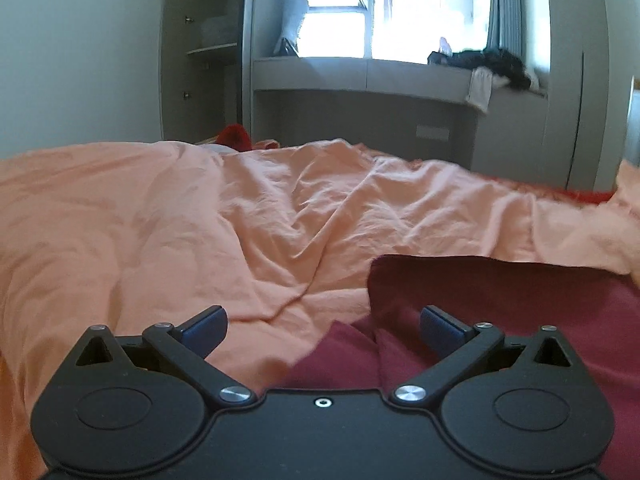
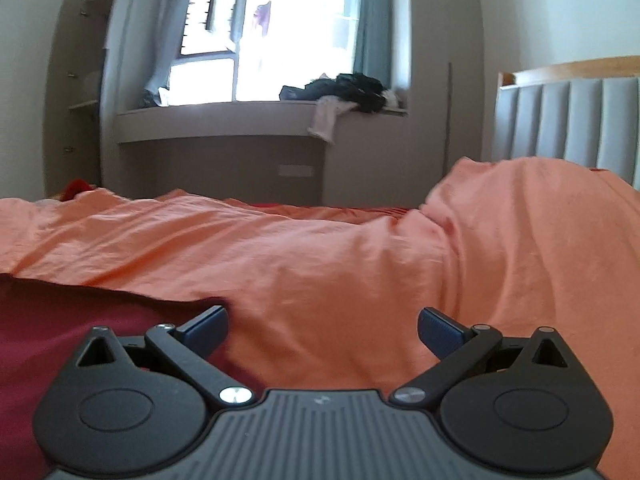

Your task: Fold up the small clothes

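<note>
A dark red garment [image 1: 500, 304] lies on the orange bedcover [image 1: 200, 216], filling the lower right of the left wrist view. My left gripper [image 1: 322, 330] hovers over its left edge with jaws wide open and nothing between the blue pads. In the right wrist view the same dark red garment [image 2: 60, 320] lies at the lower left. My right gripper [image 2: 322, 330] is open over the orange bedcover [image 2: 320, 256] just right of the garment's edge, holding nothing.
Beyond the bed stands a grey window bench [image 1: 360, 76] with a pile of dark clothes [image 2: 352, 90] on it. A red item [image 1: 236, 136] lies at the far edge of the bed. A padded grey headboard [image 2: 568, 120] rises at the right.
</note>
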Tool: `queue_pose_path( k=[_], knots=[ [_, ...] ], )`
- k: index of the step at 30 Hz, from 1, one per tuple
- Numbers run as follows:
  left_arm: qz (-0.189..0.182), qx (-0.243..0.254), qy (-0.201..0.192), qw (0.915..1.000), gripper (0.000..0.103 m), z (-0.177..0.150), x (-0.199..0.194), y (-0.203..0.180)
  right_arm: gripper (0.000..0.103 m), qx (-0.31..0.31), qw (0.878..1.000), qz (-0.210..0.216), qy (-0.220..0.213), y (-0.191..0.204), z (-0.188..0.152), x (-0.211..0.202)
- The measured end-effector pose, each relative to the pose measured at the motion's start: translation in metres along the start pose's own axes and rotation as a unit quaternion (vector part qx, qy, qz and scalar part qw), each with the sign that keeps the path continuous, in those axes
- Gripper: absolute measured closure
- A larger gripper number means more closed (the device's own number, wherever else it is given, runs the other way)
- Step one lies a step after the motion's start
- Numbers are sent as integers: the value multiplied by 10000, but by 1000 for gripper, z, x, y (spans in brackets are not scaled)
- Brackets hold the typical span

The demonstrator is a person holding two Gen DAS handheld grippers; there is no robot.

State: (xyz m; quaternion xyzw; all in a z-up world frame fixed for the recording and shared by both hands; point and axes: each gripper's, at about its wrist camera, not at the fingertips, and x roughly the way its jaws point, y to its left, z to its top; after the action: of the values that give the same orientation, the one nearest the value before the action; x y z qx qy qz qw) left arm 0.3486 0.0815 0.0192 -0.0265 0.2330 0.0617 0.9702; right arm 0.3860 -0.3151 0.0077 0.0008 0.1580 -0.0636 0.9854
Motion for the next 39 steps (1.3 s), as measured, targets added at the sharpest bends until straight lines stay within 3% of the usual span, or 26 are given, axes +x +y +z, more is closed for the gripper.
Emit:
queue_pose_path(
  k=[8,12,17,20,24,28,33,39],
  knots=[
    [-288,-214,-923,9951,1,-54,-70,2,0,-351,9955,512,-720,62,-4,-60],
    [-251,-97,-1047,9941,1,-82,-83,-4,0,-463,9921,801,-844,85,-13,-81],
    [-441,-125,-1091,9930,1,-99,-91,-1,0,-304,9889,1333,-574,107,-32,-91],
    [-578,-267,-1217,9905,1,-105,-94,4,0,-359,9878,1438,-482,117,-40,-95],
    [-457,-398,-1415,9881,1,-113,-97,4,0,-649,9851,1557,-346,130,-48,-92],
    [-581,-468,-1348,9881,1,-115,-94,6,0,-528,9853,1616,-160,135,-59,-85],
    [-1057,-820,-1087,9850,1,-120,-90,9,0,-440,9873,1509,-236,142,-74,-89],
    [-1712,-1325,-783,9732,1,-124,-83,15,0,-486,9877,1448,-348,142,-79,-89]
  ],
)
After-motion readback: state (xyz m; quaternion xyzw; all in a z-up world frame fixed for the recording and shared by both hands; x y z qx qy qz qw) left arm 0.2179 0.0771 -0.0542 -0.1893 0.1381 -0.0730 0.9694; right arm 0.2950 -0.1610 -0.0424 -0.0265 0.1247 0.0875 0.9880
